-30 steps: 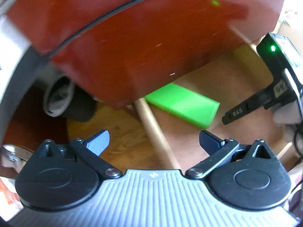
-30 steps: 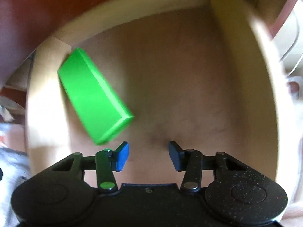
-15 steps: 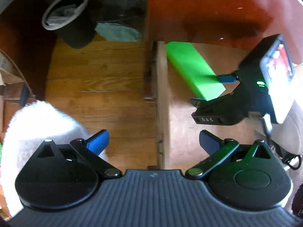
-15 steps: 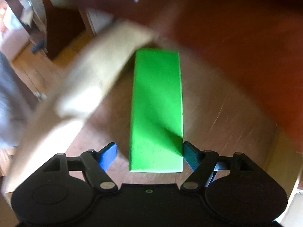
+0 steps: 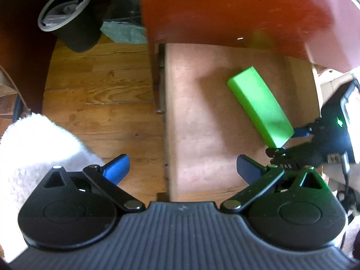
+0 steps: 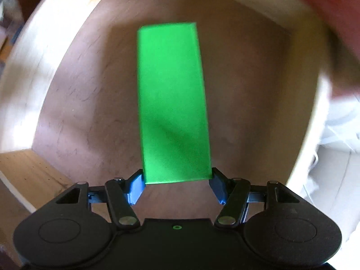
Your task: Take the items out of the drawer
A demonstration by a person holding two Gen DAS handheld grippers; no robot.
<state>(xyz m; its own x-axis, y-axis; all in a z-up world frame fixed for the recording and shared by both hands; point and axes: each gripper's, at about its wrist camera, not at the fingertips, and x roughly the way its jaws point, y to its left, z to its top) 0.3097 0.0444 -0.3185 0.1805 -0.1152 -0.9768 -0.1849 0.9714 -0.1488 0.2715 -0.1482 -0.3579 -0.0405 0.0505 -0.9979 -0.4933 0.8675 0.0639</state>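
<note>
Wooden floor (image 5: 101, 94) is being shown at the left with a black bin (image 5: 67, 20) and a white fluffy rug (image 5: 29, 157), beside the open drawer (image 5: 202, 135) under the red desk (image 5: 225, 11). Over the drawer's left edge the left tool (image 5: 182, 168) is being held spread wide and empty, while the green block (image 6: 173, 103) is being gripped at its near end by the right tool (image 6: 177, 182), above the drawer floor.

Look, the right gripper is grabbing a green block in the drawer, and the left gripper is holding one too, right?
Not quite. The right gripper does grip the green block in the drawer, but the left gripper is open and holds nothing; the left wrist view shows only floor and drawer between its fingers.
</note>
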